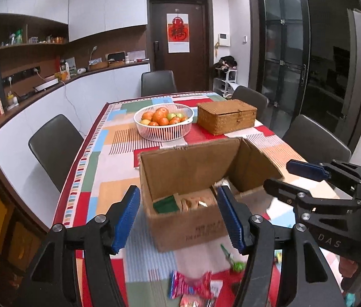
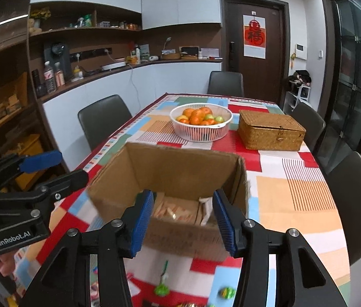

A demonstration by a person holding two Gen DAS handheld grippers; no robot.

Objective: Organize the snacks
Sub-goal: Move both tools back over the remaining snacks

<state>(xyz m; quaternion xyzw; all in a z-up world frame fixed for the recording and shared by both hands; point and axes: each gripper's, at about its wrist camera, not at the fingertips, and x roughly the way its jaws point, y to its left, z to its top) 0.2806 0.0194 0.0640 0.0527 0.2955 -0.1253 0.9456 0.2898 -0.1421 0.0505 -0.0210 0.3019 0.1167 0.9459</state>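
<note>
An open cardboard box [image 1: 188, 168] [image 2: 178, 168] stands on the patterned tablecloth and holds several snack packets [image 1: 193, 202] [image 2: 178, 209]. Loose snacks lie in front of it: a pink-red wrapped candy [image 1: 193, 285], a green lollipop [image 1: 233, 259] [image 2: 162, 284] and a small green-yellow sweet [image 2: 226, 293]. My left gripper [image 1: 179, 220] hovers open and empty just before the box; it also shows in the right wrist view [image 2: 52, 168]. My right gripper [image 2: 184, 223] is open and empty before the box, seen from the left wrist view [image 1: 280, 175] at the box's right side.
A white basket of oranges and green fruit [image 1: 164, 124] [image 2: 201, 122] and a lidded wicker box [image 1: 226, 116] [image 2: 271, 130] stand behind the cardboard box. Dark chairs [image 1: 55, 148] [image 2: 359, 204] surround the table. A counter [image 2: 129, 66] runs along the left wall.
</note>
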